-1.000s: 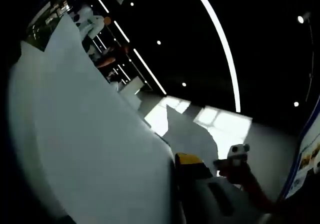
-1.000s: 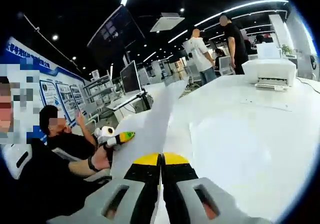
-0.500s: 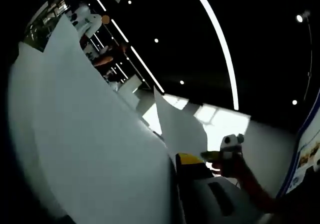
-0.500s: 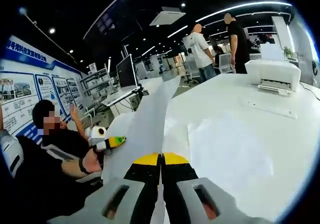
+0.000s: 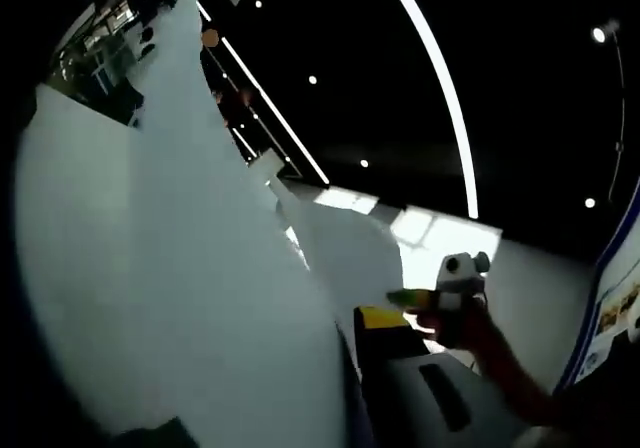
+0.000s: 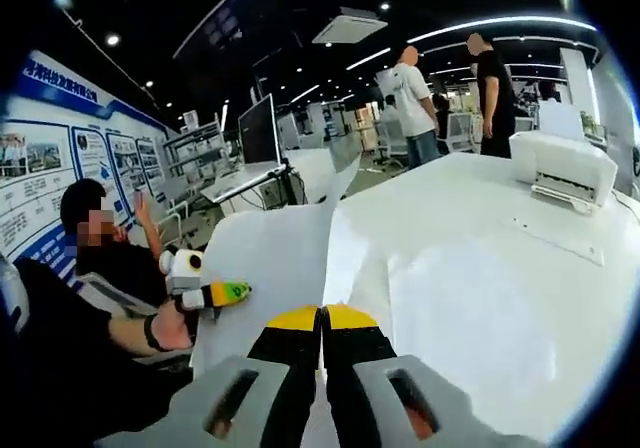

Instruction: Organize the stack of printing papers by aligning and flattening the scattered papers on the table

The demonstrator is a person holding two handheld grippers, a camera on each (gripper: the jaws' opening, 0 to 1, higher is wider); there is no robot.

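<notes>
Paper (image 6: pixel 285 258) is lifted off the counter (image 6: pixel 480 258), held up on edge between the two hand-held grippers. In my right gripper view the right hand-held gripper (image 6: pixel 322 318) has its yellow-tipped jaws pressed fully together on the near edge of the sheets, no gap visible. The left hand-held gripper (image 6: pixel 228 291) shows at the sheets' left side, green-yellow tip touching the paper edge, with a person's hand behind it.

In my left gripper view the paper (image 5: pixel 190 268) rises as a big pale surface right in front of the lens. The left hand-held gripper (image 5: pixel 378 320) shows one yellow-tipped jaw against the sheet; the other jaw is hidden behind the paper, so I cannot tell how far it is open or whether it really clamps. The right hand-held gripper (image 5: pixel 412 298) shows just past it at the far edge of the sheets.

My read: sheets are held by two opposite edges so they hang together and can be squared up, likely by tapping an edge down on the counter. Not aligned or laid flat yet, so I'd call it mid-task. Risk: loose inner sheets sliding out.

Counter is white, glossy, wide. More paper (image 6: pixel 470 298) lies flat on it to the right, and a white printer (image 6: pixel 562 163) sits at the far end. Room is an open office: dark ceiling with strip lights, monitor (image 6: pixel 258 130) on a desk, blue poster wall (image 6: pixel 70 138) on the left, two people (image 6: pixel 415 103) standing in the back, one person seated near the posters.
</notes>
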